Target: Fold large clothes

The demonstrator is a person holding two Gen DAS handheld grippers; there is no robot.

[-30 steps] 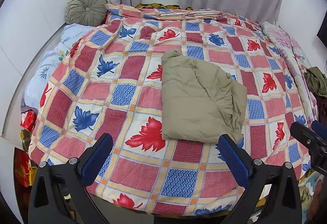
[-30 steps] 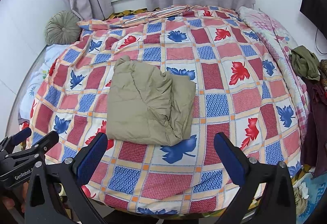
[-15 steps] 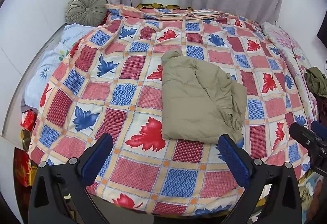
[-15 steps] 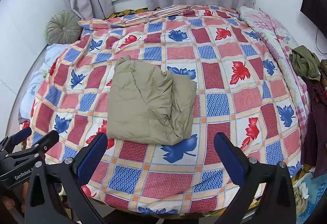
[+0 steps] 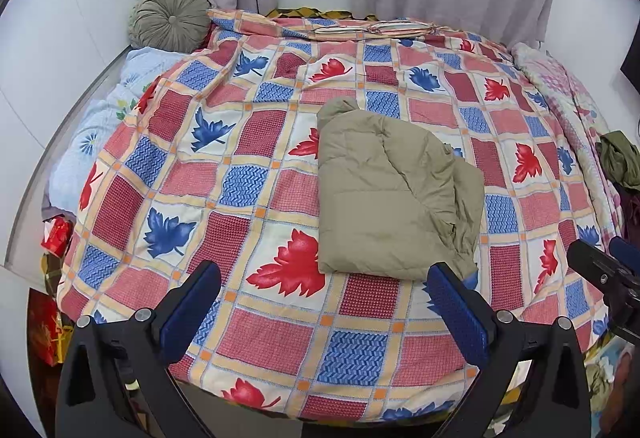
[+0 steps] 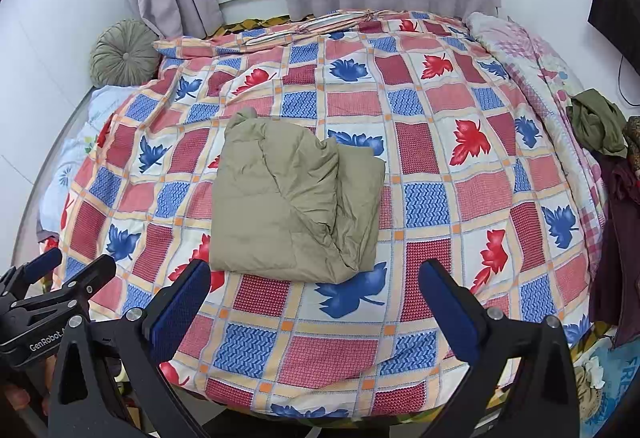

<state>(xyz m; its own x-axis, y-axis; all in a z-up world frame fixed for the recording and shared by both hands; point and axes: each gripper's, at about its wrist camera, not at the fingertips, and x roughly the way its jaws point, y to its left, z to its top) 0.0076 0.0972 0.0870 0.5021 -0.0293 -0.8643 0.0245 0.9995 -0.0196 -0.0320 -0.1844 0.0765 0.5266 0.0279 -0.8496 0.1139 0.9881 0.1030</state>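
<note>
While both tongs (image 5: 324,298) (image 6: 314,296) gape empty, your puffy jacket (image 5: 394,194) may spring unfolded at 3 o'clock.

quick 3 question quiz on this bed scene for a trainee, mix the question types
1. True or false: the left claw is shut on the folded khaki jacket.
2. Multiple choice: where does the round green cushion sit? A) on the jacket B) at the far left corner of the bed, by the curtain C) between the right claw's fingers
3. Fill in: the quilt under the jacket is printed with red and blue ____.

Key
1. False. Both claws, left and right, are open and hold nothing; the jacket lies apart on the quilt.
2. B
3. leaves
</note>
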